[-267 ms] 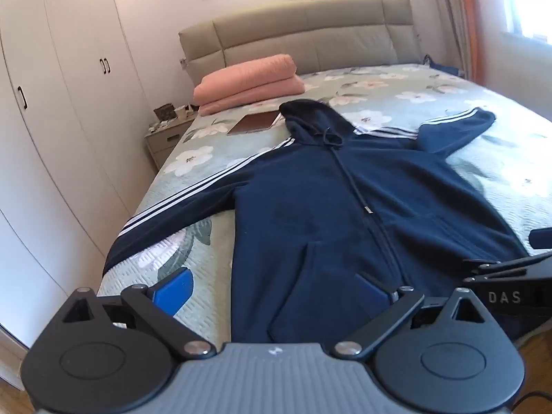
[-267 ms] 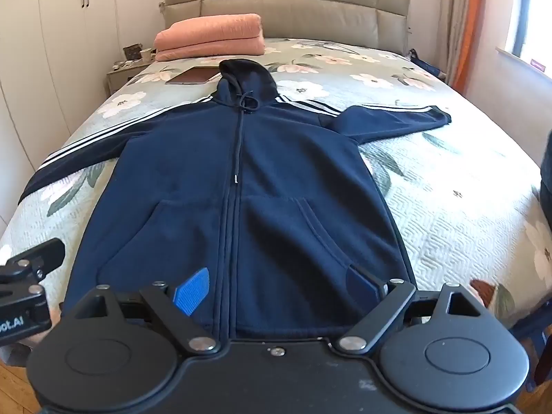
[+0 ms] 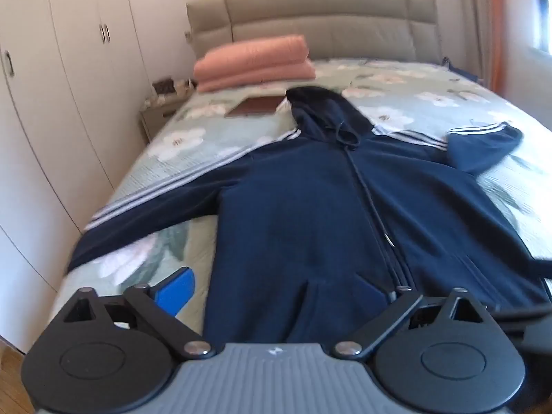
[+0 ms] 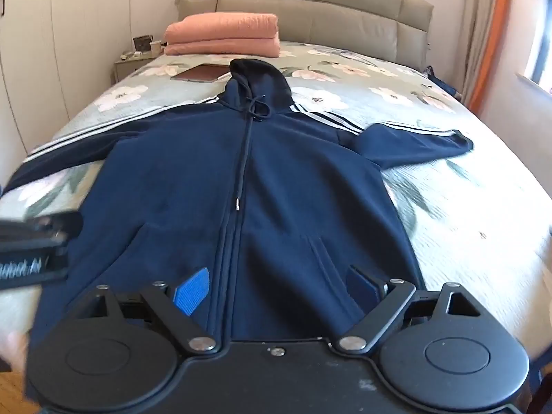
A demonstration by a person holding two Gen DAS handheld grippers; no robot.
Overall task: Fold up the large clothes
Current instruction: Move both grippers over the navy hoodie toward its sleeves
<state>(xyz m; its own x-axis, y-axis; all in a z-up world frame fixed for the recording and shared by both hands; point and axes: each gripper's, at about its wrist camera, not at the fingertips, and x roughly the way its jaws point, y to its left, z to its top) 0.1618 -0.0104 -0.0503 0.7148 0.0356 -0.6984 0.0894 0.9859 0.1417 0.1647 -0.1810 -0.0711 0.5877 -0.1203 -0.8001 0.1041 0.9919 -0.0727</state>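
Observation:
A navy zip hoodie (image 3: pixel 310 214) with white sleeve stripes lies flat and face up on the bed, hood toward the headboard, both sleeves spread out; it also shows in the right wrist view (image 4: pixel 241 179). My left gripper (image 3: pixel 272 293) is open and empty, over the hem's left part, its left pad beside the cloth. My right gripper (image 4: pixel 276 289) is open and empty over the hem's middle and right pocket. The left gripper's body (image 4: pixel 31 245) shows at the right wrist view's left edge.
The bed has a floral green cover (image 4: pixel 465 207) and a grey headboard (image 4: pixel 310 10). Folded pink bedding (image 4: pixel 220 36) and a brown flat tablet-like thing (image 4: pixel 200 73) lie near the hood. White wardrobes (image 3: pixel 51 86) and a nightstand (image 3: pixel 158 110) stand left.
Both grippers have moved closer to the hoodie's hem and the views have tilted up toward the headboard. The hoodie has not moved.

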